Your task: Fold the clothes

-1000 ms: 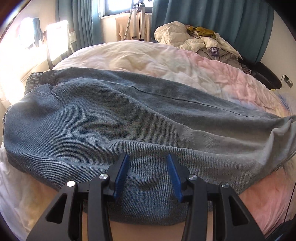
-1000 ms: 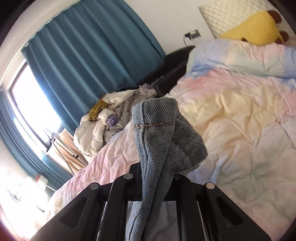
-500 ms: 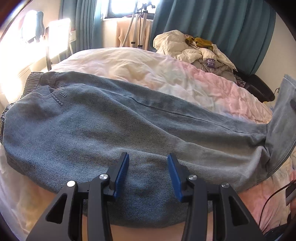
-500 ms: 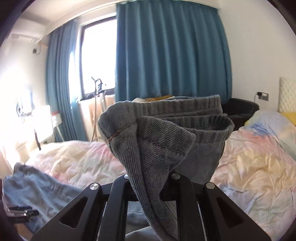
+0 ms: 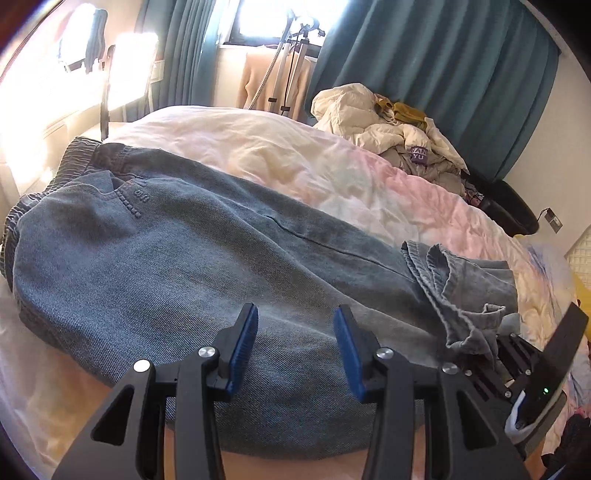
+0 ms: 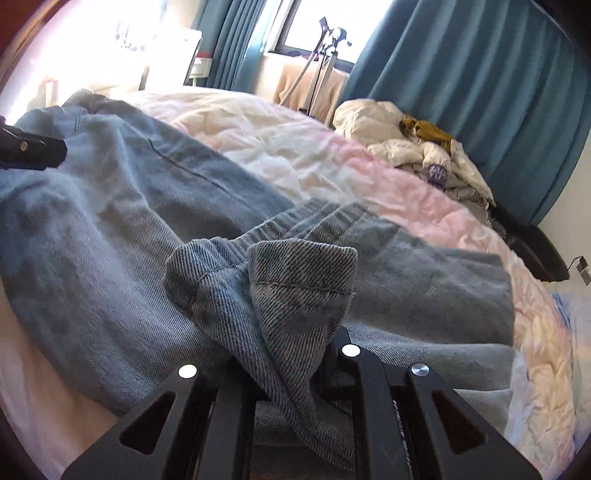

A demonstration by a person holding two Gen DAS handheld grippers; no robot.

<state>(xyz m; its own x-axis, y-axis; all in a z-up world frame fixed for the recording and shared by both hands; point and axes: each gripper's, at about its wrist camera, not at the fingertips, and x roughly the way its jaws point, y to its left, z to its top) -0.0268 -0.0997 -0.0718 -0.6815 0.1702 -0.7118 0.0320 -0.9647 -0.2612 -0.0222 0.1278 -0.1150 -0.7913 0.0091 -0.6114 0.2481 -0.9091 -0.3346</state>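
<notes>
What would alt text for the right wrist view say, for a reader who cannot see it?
The right tongs are clamped on the bunched hem of blue jeans, which lie spread across a pastel duvet. Behind are a heap of pale clothes, teal curtains and a bright window.
</notes>
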